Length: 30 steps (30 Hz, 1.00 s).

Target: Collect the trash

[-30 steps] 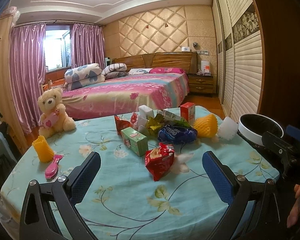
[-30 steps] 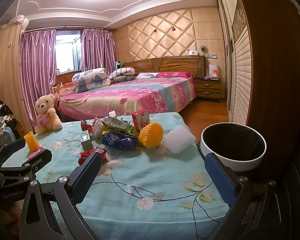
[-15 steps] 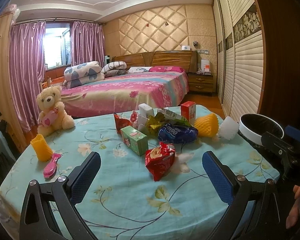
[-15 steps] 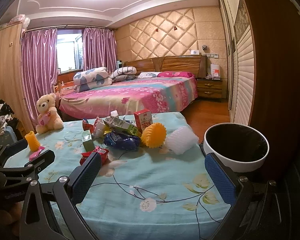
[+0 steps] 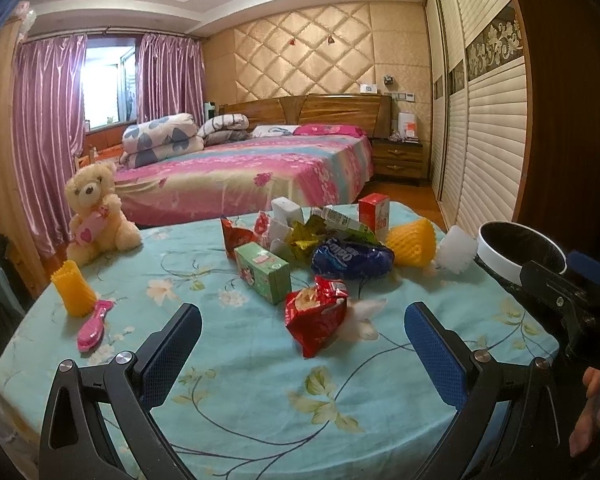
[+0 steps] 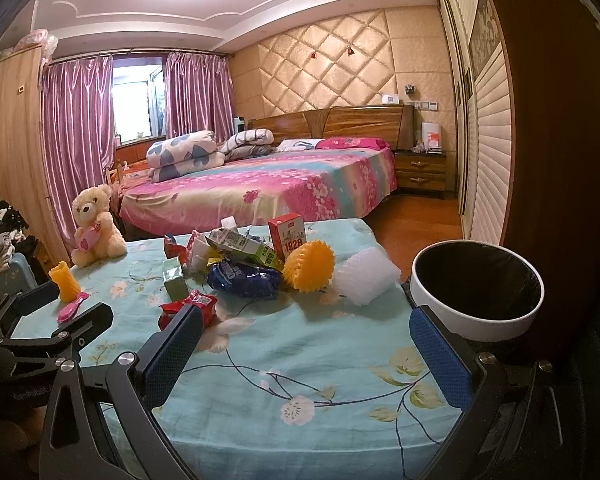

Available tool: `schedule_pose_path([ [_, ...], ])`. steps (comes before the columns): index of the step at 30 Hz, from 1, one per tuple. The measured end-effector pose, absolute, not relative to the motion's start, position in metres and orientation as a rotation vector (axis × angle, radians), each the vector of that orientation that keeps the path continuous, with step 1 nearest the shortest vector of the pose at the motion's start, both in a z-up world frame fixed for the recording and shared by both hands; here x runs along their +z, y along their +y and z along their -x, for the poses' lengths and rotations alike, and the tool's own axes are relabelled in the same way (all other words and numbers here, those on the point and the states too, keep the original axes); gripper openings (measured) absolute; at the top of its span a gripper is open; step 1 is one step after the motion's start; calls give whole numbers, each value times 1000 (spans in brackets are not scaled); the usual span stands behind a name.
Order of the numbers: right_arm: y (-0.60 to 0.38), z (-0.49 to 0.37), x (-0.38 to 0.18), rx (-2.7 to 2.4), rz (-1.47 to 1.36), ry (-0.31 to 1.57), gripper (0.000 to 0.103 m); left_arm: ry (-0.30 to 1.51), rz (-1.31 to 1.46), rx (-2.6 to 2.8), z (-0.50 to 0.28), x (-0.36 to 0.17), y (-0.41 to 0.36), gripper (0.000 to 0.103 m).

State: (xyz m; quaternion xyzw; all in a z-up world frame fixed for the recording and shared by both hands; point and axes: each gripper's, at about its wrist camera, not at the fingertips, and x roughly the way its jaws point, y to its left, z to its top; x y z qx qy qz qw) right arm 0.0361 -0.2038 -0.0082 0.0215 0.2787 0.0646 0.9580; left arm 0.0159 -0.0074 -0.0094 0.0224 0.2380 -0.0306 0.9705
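Note:
Trash lies in a heap on the blue flowered table [image 5: 260,392]: a red snack bag [image 5: 315,314] nearest me, a green box [image 5: 262,266], a blue Oreo bag [image 5: 352,258], a red carton [image 5: 374,211], a yellow foam net [image 5: 414,242] and a white foam net [image 5: 456,254]. A white bin with a black liner [image 6: 478,284] stands at the table's right edge. My left gripper [image 5: 302,350] is open and empty just short of the red snack bag. My right gripper [image 6: 306,354] is open and empty over the table, left of the bin.
A teddy bear [image 5: 94,214], a yellow cup [image 5: 73,289] and a pink brush [image 5: 94,324] sit at the table's left. A bed [image 5: 252,172] stands behind the table. Wardrobe doors [image 5: 488,120] run along the right.
Both grippers have crept slightly forward toward the trash heap. Both stay open and nothing on the table has moved.

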Motion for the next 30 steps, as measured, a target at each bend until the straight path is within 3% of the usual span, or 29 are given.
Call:
schedule_pose_path([
  [21,-231,-89,-53,138,-161,746,101,611,-22,-59,-68,-23,1,101],
  [30,-221,-131,-67,222,-211,817,71,671,-8,-81,-99,-31,5,92],
])
